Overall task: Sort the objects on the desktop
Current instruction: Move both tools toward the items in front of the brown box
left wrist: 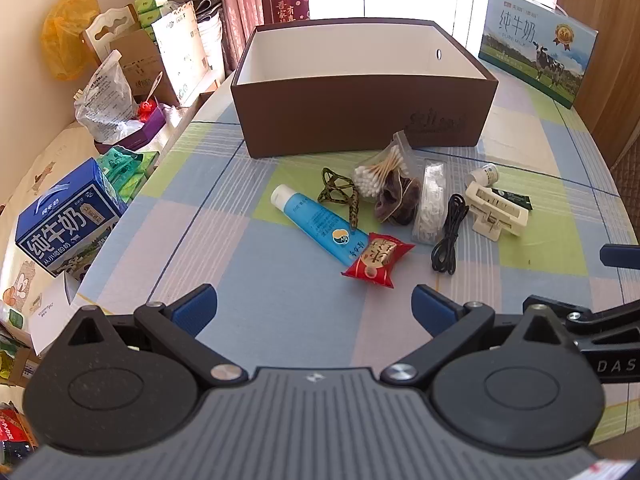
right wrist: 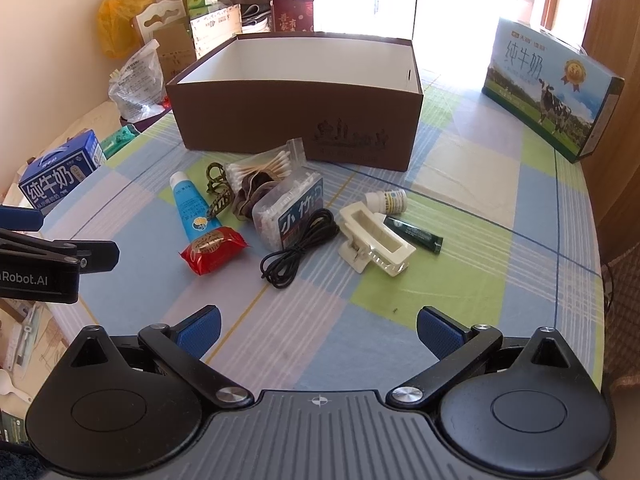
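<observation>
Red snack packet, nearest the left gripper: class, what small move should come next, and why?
Probably ease the left gripper forward and down over the red snack packet. Both grippers are open and empty, the packet lies closest, and the brown box behind the pile awaits items.

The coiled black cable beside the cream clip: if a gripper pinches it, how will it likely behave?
The black cable lies in loose, untied loops, so it is probably floppy and would likely uncoil and dangle when lifted. It looks thin, so probably light; a pinch might catch only one strand. Its far loops sit against the clear plastic box, so trailing loops could drag on it.
</observation>
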Tool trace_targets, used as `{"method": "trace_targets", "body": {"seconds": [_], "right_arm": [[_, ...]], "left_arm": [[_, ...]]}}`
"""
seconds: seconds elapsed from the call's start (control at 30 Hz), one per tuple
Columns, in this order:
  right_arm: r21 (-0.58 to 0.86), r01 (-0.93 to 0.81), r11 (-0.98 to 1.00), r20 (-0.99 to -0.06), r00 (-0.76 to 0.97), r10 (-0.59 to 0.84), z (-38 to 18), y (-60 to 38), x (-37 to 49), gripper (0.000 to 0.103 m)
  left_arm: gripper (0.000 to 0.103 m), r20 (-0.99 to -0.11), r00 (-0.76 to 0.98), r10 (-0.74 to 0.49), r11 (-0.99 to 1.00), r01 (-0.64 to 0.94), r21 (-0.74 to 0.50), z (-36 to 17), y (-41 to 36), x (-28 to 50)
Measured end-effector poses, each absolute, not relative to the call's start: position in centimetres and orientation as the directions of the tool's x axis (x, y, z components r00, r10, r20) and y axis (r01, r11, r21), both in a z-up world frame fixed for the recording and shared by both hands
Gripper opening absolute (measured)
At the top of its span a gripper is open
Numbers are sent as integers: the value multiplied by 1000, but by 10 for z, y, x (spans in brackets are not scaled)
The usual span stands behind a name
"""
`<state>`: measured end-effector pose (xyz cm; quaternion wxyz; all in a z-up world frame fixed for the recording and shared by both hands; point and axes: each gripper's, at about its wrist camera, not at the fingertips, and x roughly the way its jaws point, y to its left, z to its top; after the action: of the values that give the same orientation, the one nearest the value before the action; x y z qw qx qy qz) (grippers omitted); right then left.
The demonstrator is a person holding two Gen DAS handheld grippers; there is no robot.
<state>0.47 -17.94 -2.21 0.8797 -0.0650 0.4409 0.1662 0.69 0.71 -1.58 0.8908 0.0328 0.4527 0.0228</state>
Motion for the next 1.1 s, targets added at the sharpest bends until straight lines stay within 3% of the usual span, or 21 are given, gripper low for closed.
{"method": "trace_targets", "body": {"seconds": [1.1], "right_arm": [[41,-338,940,-805,547,232,-28,-175,22,101]], "left_arm": [[102,-821,570,39,998,22,62,-25,23,28]]}}
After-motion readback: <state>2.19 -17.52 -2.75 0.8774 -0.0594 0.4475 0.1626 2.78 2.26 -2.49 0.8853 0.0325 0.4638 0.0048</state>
